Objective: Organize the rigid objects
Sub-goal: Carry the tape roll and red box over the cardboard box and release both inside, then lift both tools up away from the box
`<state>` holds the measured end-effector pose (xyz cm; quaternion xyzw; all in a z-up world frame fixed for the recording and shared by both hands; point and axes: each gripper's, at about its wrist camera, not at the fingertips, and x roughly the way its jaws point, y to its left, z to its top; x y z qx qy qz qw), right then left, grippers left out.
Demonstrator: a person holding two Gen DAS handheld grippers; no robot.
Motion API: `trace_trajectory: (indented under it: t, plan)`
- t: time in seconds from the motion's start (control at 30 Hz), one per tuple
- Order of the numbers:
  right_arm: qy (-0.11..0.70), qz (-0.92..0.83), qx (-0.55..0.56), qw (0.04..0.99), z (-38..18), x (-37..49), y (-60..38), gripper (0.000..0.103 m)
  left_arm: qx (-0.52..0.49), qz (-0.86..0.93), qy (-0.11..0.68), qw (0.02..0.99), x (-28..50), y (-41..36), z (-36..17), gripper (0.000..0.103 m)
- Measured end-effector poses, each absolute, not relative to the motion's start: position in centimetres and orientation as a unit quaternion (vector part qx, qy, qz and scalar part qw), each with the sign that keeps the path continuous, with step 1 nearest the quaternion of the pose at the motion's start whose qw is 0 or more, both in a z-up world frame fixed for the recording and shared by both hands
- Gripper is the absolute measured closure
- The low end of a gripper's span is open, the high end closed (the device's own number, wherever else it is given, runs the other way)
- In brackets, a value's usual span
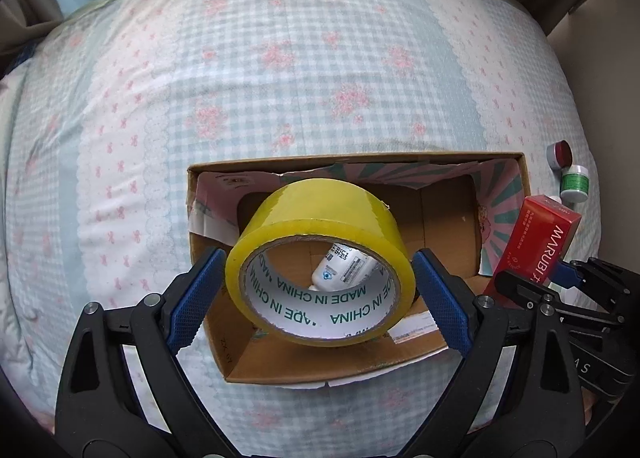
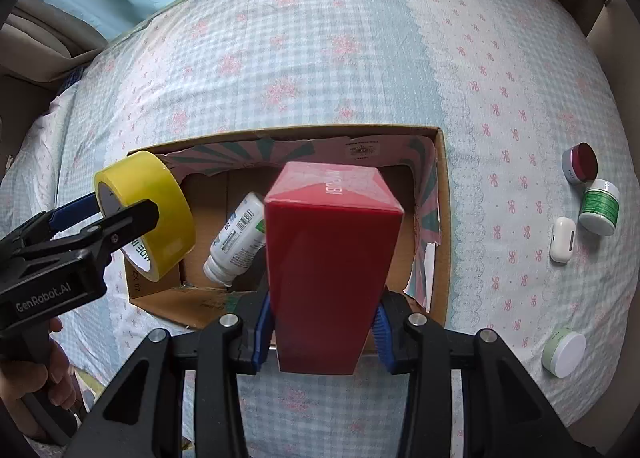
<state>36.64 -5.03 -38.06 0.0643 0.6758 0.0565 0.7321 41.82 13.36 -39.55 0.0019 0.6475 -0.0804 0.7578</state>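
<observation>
A yellow tape roll [image 1: 320,217] hangs over the left end of an open cardboard box [image 1: 360,157], with my left gripper [image 1: 320,270] shut on its two sides. Through its core I see a white pill bottle [image 1: 344,262] lying on the box floor. My right gripper [image 2: 324,310] is shut on a red carton [image 2: 332,250], held end-down over the right half of the cardboard box [image 2: 444,217]. The right wrist view shows the tape roll [image 2: 160,193] in the left gripper [image 2: 124,205] and the bottle [image 2: 236,238] between the two held things. The red carton [image 1: 536,242] also shows at the right of the left wrist view.
The box sits on a bed with a pale checked, flowered quilt [image 2: 320,57]. To its right lie a red-lidded jar [image 2: 580,169], a green-labelled jar [image 2: 600,207], a white earbud case [image 2: 562,234] and a white-lidded green jar [image 2: 564,352]. A hand [image 2: 40,370] grips the left tool.
</observation>
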Motion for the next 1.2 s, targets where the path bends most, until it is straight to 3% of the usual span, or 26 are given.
trace_trajectory:
  t: [0.33,0.37,0.4,0.47,0.5,0.83,1.2]
  plan:
    - [0.703,0.076,0.043,0.705,-41.8,38.3,-4.4,0.064,0.054,-0.097,0.669,0.735,43.8,11.8,-41.7,0.010]
    - [0.706,0.085,0.038,0.702,-42.0,38.3,-4.2,0.064,0.061,-0.095,0.672,0.732,43.8,11.7,-41.8,0.008]
    - [0.707,0.091,0.034,0.700,-42.3,38.3,-4.0,0.063,0.068,-0.090,0.670,0.734,43.8,11.7,-41.7,0.000]
    - [0.704,0.091,0.024,0.704,-42.4,38.1,-3.7,0.032,0.071,-0.084,0.661,0.743,43.8,11.9,-41.0,0.000]
    - [0.700,0.092,0.026,0.707,-42.4,37.9,-3.8,0.000,0.065,-0.086,0.661,0.742,43.8,12.1,-40.8,0.000]
    - [0.695,0.090,0.054,0.711,-42.5,35.6,-4.8,0.000,0.044,-0.074,0.672,0.736,41.9,13.4,-40.5,0.000]
    - [0.675,0.090,0.030,0.731,-38.7,34.2,-4.4,0.000,0.050,-0.051,0.649,0.757,39.7,14.6,-36.7,0.000]
